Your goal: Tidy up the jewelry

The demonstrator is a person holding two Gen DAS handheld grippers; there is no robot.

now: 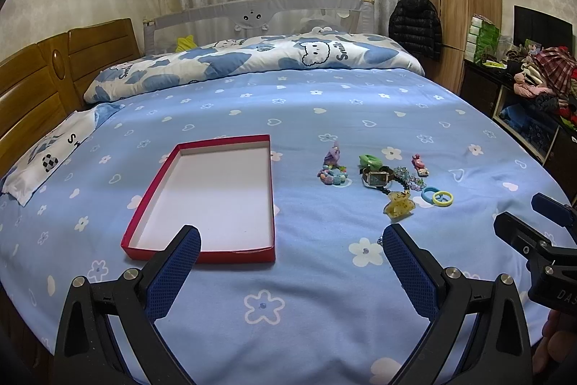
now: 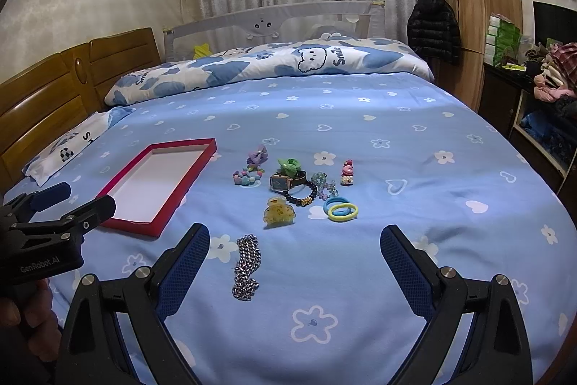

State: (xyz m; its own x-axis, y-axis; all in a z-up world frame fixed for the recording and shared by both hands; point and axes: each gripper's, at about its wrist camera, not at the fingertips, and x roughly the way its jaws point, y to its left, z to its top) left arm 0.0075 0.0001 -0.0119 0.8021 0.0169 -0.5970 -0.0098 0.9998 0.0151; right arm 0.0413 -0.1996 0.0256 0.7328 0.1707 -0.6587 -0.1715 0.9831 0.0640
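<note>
A shallow red box (image 1: 202, 201) with a white inside lies empty on the blue bed sheet, also seen at the left in the right wrist view as the red box (image 2: 155, 183). Right of it sits a cluster of jewelry: a square-faced watch (image 2: 285, 183), a dark bead bracelet (image 2: 306, 195), a yellow hair claw (image 2: 278, 212), blue and yellow rings (image 2: 340, 208), a purple bow clip (image 2: 256, 154), and a silver chain (image 2: 247, 267) nearest me. My left gripper (image 1: 290, 242) hangs open in front of the box. My right gripper (image 2: 294, 240) is open above the sheet, the chain near its left finger.
A rolled blue-and-white quilt (image 1: 252, 60) lies across the far side of the bed, with a wooden headboard (image 1: 43, 74) at left. A dark cabinet piled with clothes (image 1: 537, 74) stands at right. A hand (image 2: 25, 320) holds the left gripper's handle.
</note>
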